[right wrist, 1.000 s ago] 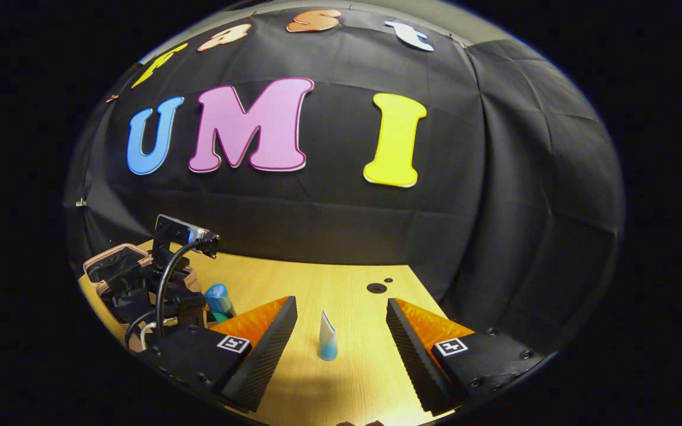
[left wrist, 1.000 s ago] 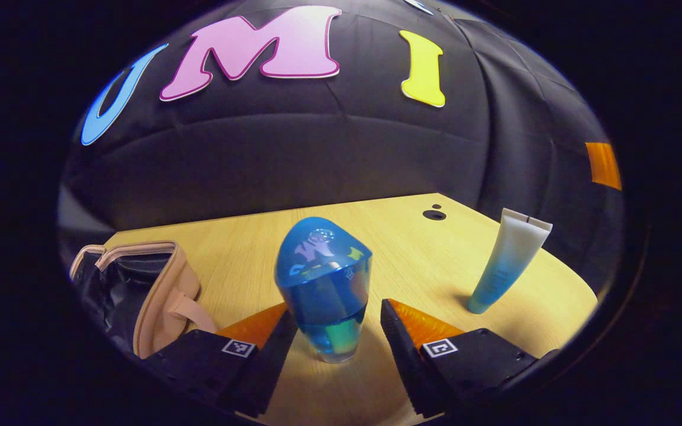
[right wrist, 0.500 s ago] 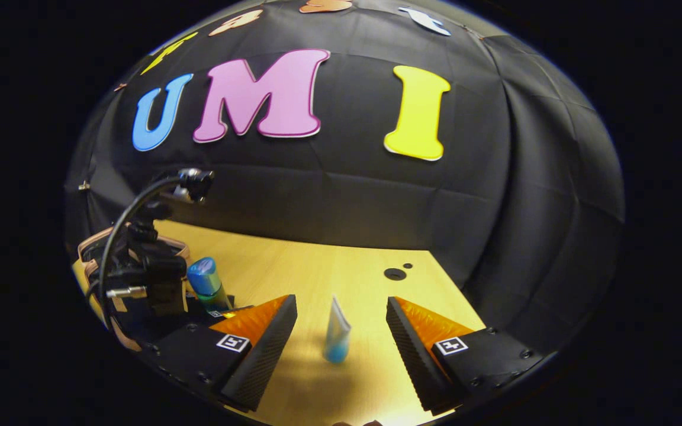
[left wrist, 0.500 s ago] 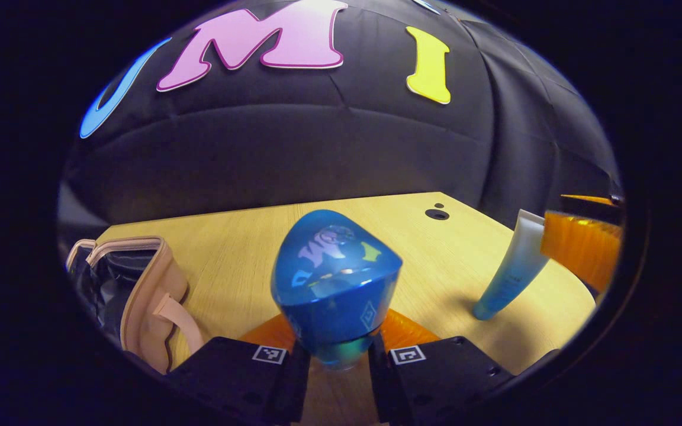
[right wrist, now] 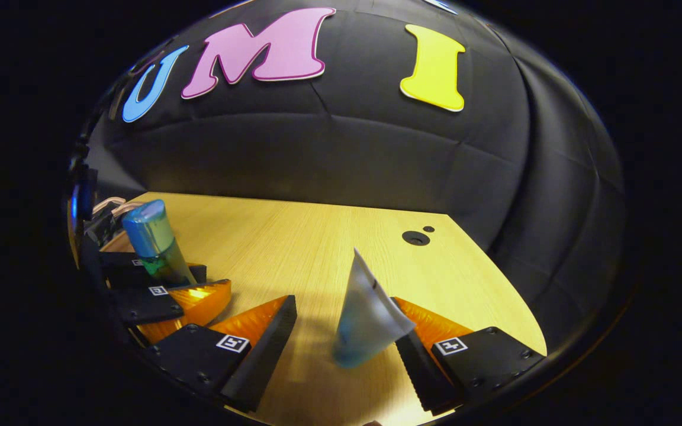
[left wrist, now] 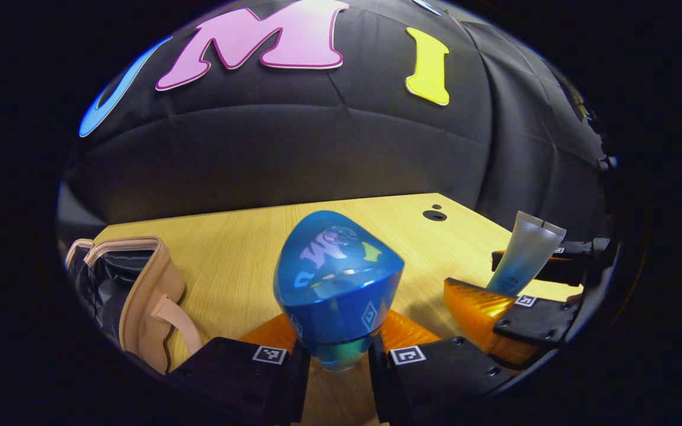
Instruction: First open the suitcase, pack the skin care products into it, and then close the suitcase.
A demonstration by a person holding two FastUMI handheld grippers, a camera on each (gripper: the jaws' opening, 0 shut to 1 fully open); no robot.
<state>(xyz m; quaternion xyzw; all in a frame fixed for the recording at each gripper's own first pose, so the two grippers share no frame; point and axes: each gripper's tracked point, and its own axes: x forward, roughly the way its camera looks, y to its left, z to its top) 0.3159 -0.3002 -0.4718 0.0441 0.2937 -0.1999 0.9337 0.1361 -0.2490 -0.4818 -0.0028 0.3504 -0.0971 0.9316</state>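
Observation:
My left gripper (left wrist: pixel 336 349) is shut on a blue bottle (left wrist: pixel 335 278) with a wide blue cap, holding it low on its body just above the wooden table (left wrist: pixel 240 254). A beige suitcase (left wrist: pixel 145 296) lies open at the left, its dark lining showing. In the right gripper view, a white-to-blue tube (right wrist: pixel 367 316) stands tilted between the open fingers of my right gripper (right wrist: pixel 344 305), leaning against the right-hand one. The left gripper view shows that tube (left wrist: pixel 527 251) at the far right with the right gripper (left wrist: pixel 507 278) around it. The right gripper view has the bottle (right wrist: pixel 153 239) at the left.
A round dark hole (right wrist: pixel 415 238) with a smaller one beside it marks the table's far right corner. The table's right edge (right wrist: pixel 495 278) runs close to the tube. Black booth cloth closes off the back.
The left gripper closed on the blue bottle. The right gripper came forward and down until the tube stood between its fingers, and the tube now leans on one of them.

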